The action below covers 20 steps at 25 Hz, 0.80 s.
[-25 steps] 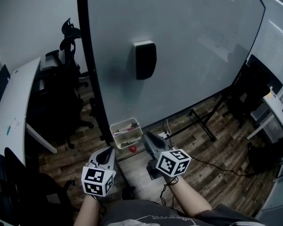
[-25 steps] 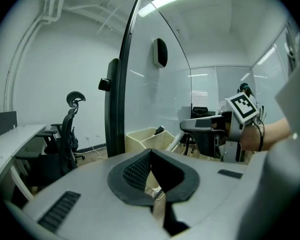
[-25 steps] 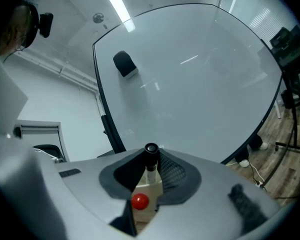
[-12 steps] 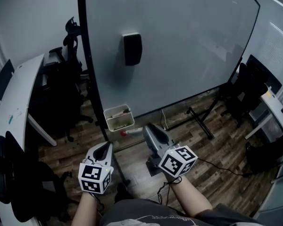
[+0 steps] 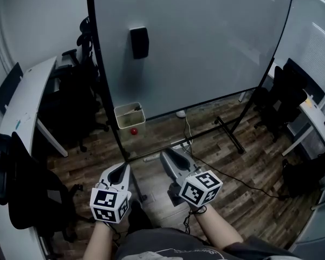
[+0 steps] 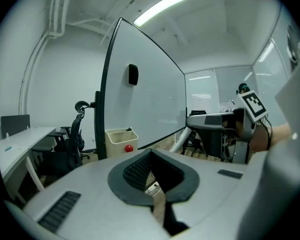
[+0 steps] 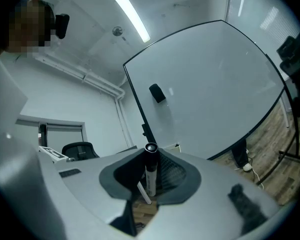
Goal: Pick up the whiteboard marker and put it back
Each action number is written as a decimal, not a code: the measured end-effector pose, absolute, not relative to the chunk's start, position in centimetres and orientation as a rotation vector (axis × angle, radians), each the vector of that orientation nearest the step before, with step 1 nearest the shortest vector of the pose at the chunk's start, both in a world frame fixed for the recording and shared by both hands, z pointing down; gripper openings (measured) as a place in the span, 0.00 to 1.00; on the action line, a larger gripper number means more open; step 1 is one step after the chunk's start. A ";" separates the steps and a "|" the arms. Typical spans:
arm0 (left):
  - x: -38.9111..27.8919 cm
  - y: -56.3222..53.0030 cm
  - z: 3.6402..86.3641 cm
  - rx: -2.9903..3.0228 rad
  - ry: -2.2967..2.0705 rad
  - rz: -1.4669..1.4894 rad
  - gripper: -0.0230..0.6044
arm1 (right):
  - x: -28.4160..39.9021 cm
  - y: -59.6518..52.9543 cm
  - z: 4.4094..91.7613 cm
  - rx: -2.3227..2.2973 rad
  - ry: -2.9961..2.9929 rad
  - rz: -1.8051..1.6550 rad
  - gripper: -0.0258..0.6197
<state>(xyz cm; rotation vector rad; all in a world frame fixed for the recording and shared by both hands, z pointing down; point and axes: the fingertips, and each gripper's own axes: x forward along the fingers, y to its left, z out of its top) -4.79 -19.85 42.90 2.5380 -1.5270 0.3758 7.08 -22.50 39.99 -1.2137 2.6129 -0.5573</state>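
The whiteboard marker (image 7: 150, 176) stands upright in the right gripper (image 5: 168, 157), whose jaws are clamped on its white barrel, the black cap poking up just above the jaw tips. In the right gripper view the marker sits in front of the whiteboard (image 5: 206, 47), well short of its surface. The left gripper (image 5: 121, 170) is held beside the right one, also facing the whiteboard from a distance; its jaws are drawn together at the tips with nothing between them.

A black eraser (image 5: 139, 42) sticks to the whiteboard high up near its left edge. Below the eraser, at the whiteboard's lower left corner, hangs a beige bin (image 5: 131, 120) with a few small things in it that are too small to make out. A red ball (image 5: 134, 130) shows just under the bin. The whiteboard stands on a black frame with feet on the wooden floor (image 5: 233, 177), and a cable trails across the boards in front of it. To the left of the whiteboard a white bench (image 5: 27, 107) runs along the wall with black office chairs (image 5: 70, 107) between them; more dark chairs stand off the whiteboard's right edge
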 end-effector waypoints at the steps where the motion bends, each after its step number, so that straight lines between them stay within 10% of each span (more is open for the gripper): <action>1: -4.6 -19.2 42.9 2.532 -1.535 0.381 0.06 | 7.2 -21.9 40.2 -1.208 2.623 -0.562 0.17; 20: -2.7 -15.8 41.3 2.497 -1.612 0.354 0.06 | 10.1 -18.2 41.2 -1.197 2.658 -0.572 0.17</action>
